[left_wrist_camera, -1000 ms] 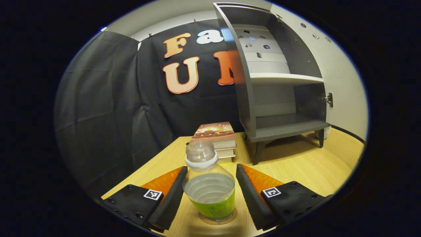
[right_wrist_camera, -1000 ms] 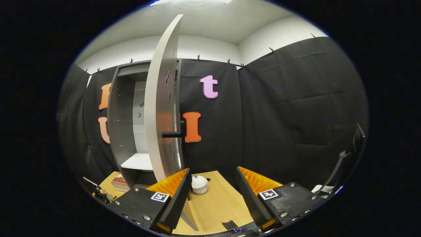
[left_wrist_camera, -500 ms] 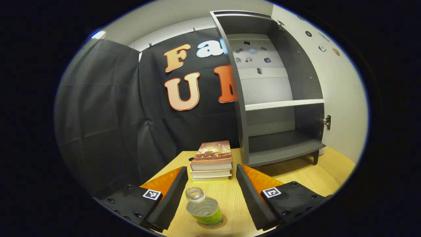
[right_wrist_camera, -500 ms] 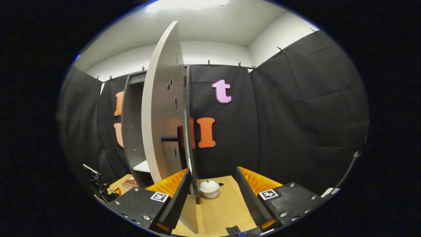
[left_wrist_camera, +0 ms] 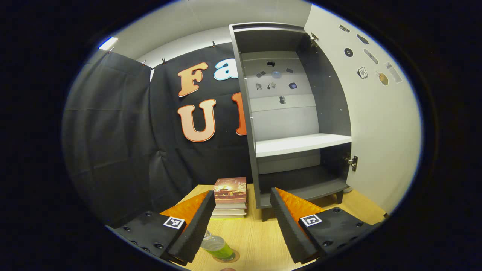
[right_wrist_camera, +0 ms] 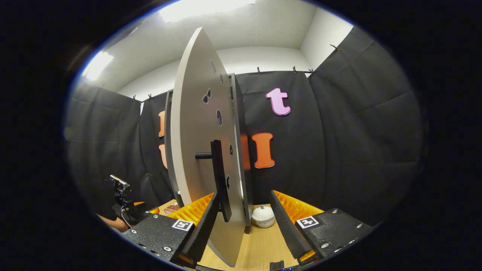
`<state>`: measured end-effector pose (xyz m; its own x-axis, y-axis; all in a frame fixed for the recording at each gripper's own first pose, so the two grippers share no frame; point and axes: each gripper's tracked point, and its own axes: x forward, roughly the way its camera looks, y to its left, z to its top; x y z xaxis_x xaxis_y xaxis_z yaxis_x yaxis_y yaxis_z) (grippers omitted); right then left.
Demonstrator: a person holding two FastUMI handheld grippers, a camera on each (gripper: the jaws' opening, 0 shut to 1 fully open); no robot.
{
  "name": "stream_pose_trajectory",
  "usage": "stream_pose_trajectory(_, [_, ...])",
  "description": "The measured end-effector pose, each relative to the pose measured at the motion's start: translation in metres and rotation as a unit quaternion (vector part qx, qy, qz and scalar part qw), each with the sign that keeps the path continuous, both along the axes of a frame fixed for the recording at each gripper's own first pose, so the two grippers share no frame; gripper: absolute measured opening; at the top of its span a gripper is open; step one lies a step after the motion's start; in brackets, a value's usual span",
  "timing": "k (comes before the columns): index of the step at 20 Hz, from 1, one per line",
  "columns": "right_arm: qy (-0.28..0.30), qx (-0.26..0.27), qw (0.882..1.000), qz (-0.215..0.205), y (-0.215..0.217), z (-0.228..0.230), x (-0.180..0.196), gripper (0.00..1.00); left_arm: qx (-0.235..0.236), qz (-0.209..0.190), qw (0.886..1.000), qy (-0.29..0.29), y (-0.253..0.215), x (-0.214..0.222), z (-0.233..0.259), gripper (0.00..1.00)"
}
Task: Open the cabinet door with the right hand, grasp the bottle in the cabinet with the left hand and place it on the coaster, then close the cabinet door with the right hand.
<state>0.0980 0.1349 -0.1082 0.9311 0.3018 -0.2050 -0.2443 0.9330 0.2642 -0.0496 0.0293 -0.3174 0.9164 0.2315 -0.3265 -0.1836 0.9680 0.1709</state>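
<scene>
In the left gripper view, the left gripper (left_wrist_camera: 243,226) hangs over the wooden table (left_wrist_camera: 260,241) with its fingers spread wide and nothing between them. The bottle (left_wrist_camera: 216,247) stands on the round coaster (left_wrist_camera: 234,258) near the table's front edge, partly hidden behind the left finger and apart from both fingers. A stack of books (left_wrist_camera: 229,197) sits toward the table's back edge, just beside the cabinet (left_wrist_camera: 293,124), whose shelves are bare and whose door stands open at the right.

In the right gripper view, the right gripper (right_wrist_camera: 243,222) is also open and grips nothing. The cabinet door (right_wrist_camera: 203,150) stands edge-on between its fingers, the dark handle (right_wrist_camera: 218,173) close above the left finger. A small white jar (right_wrist_camera: 263,216) rests on the table beyond the door.
</scene>
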Motion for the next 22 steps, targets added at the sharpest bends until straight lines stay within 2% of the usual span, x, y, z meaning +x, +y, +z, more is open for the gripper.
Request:
stream_pose_trajectory(1, [0.003, 0.017, 1.0, 0.011, 0.006, -0.002, 0.001, 0.84, 0.001, -0.001, 1.0, -0.003, -0.003, -0.001, 0.006, 0.96])
stream_pose_trajectory(3, [0.012, 0.046, 0.998, 0.047, 0.023, -0.005, 0.003, 0.85, 0.005, -0.004, 1.0, -0.007, -0.009, -0.002, 0.016, 0.94])
stream_pose_trajectory(6, [0.009, 0.06, 0.995, 0.073, 0.03, -0.006, 0.006, 0.85, 0.008, -0.007, 1.0, 0.011, -0.015, -0.006, 0.01, 0.96])
stream_pose_trajectory(10, [0.006, 0.083, 0.99, 0.112, 0.047, -0.009, 0.007, 0.85, 0.02, -0.001, 1.0, 0.014, -0.016, -0.009, 0.026, 0.94])
stream_pose_trajectory(14, [0.0, 0.092, 0.983, 0.16, 0.068, -0.026, 0.004, 0.85, 0.014, 0.015, 1.0, 0.003, -0.016, -0.006, 0.048, 0.98])
stream_pose_trajectory(16, [-0.004, 0.096, 0.978, 0.182, 0.084, -0.039, 0.003, 0.85, 0.018, 0.022, 1.0, -0.008, -0.016, -0.006, 0.063, 0.96])
stream_pose_trajectory(18, [0.0, 0.118, 0.973, 0.2, 0.107, -0.049, 0.008, 0.85, 0.037, 0.03, 0.999, -0.017, -0.009, -0.006, 0.077, 0.94])
stream_pose_trajectory(19, [0.003, 0.131, 0.969, 0.209, 0.112, -0.05, 0.01, 0.85, 0.042, 0.033, 0.998, -0.018, -0.006, -0.007, 0.079, 0.98])
stream_pose_trajectory(20, [0.008, 0.142, 0.966, 0.217, 0.119, -0.054, 0.01, 0.85, 0.042, 0.034, 0.998, -0.024, -0.004, -0.006, 0.085, 0.94])
stream_pose_trajectory(22, [0.012, 0.15, 0.962, 0.228, 0.129, -0.066, 0.012, 0.85, 0.034, 0.03, 0.998, -0.036, 0.001, 0.001, 0.095, 0.96])
